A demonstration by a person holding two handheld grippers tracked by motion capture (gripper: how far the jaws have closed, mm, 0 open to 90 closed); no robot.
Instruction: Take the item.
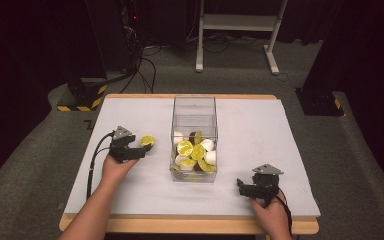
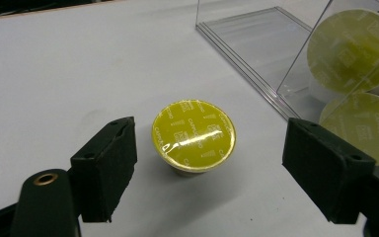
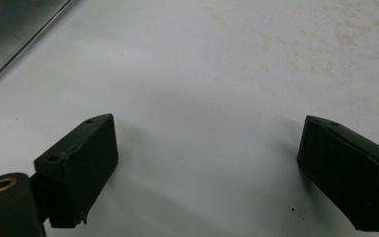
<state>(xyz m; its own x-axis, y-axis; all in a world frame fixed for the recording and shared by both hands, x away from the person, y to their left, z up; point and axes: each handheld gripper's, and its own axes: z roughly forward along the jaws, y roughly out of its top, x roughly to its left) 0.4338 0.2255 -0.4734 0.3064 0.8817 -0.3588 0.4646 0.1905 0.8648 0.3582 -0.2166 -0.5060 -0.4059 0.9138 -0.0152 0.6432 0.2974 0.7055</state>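
From the high view, the left hand-held gripper sits at 9 o'clock of the clear box, with 1 yellow-lidded capsule on the counter just at its tips, toward 1 o'clock. The right hand-held gripper waits farther off, at the box's 4 o'clock.

In the left gripper view the jaws stand wide, gripping nothing; the capsule stands upright between them, slightly ahead, untouched. Its foil reads "CAPPUCCINO", I think.

In the right gripper view, jaws wide apart over bare counter.
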